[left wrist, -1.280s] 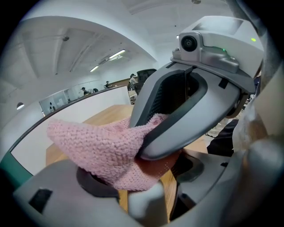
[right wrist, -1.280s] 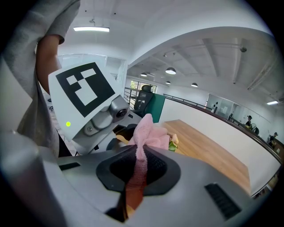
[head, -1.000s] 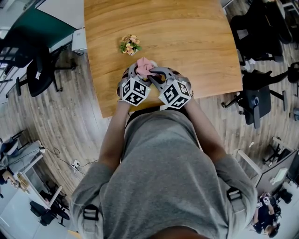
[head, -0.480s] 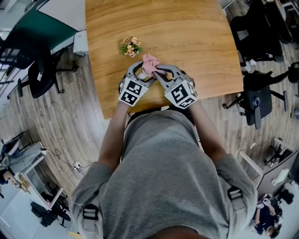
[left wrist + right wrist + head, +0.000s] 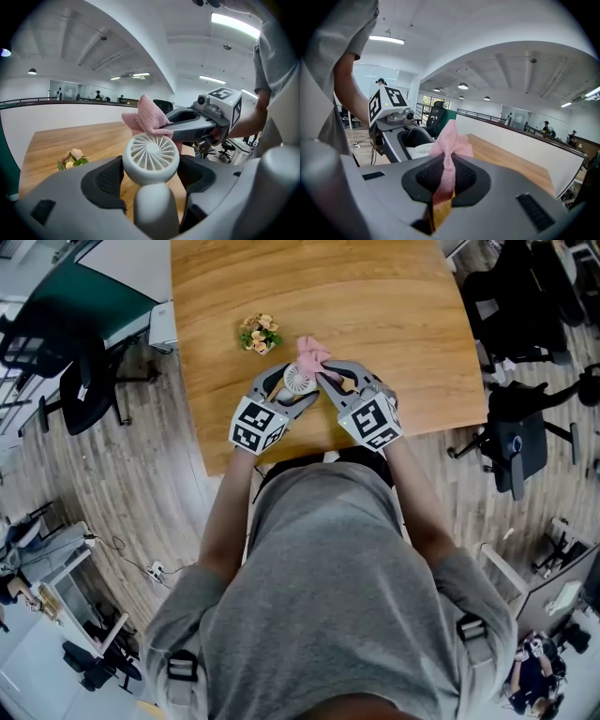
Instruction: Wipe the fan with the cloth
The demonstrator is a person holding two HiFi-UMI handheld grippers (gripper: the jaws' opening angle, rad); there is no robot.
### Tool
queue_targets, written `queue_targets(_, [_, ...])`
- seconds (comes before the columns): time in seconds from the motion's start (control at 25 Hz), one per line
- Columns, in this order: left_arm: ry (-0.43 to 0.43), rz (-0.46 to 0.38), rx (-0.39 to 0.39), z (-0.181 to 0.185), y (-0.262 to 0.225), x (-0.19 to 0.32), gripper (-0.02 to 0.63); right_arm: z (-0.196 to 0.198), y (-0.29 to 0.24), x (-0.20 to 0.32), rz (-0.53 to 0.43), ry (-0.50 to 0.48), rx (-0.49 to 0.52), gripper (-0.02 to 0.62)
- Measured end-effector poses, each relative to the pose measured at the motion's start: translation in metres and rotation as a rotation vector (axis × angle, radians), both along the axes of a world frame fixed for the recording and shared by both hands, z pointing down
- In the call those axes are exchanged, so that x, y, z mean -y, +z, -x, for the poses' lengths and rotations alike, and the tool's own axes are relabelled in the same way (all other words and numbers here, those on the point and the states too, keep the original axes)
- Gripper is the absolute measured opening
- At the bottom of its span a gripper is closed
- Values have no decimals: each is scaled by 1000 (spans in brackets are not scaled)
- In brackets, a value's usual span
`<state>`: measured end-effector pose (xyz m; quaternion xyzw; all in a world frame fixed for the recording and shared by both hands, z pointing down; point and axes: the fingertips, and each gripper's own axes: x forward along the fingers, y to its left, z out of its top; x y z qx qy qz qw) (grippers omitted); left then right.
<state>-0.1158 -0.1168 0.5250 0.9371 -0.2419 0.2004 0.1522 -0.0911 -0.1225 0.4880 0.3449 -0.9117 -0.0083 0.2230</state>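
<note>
Pink cloth (image 5: 449, 145) is pinched flat between the right gripper's (image 5: 445, 180) almost closed jaws, and its bunched end sticks out past the tips. We see that end resting against the top rim of the white fan (image 5: 151, 158), whose round grille faces the left gripper's camera. The left gripper (image 5: 291, 382) has its jaws clamped on the fan just below the head, holding it above the near edge of the wooden table (image 5: 394, 324). Each gripper's cube (image 5: 258, 425) carries black-and-white square markers, the only print we can make out. Flowers (image 5: 260, 331) sit on the table just beyond the fan.
</note>
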Motion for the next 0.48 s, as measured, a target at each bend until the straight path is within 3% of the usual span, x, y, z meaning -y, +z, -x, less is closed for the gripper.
queue_targets(0.48, [-83, 0, -93, -33, -28, -6, 368, -41, -1, -20, 17, -42, 40, 35])
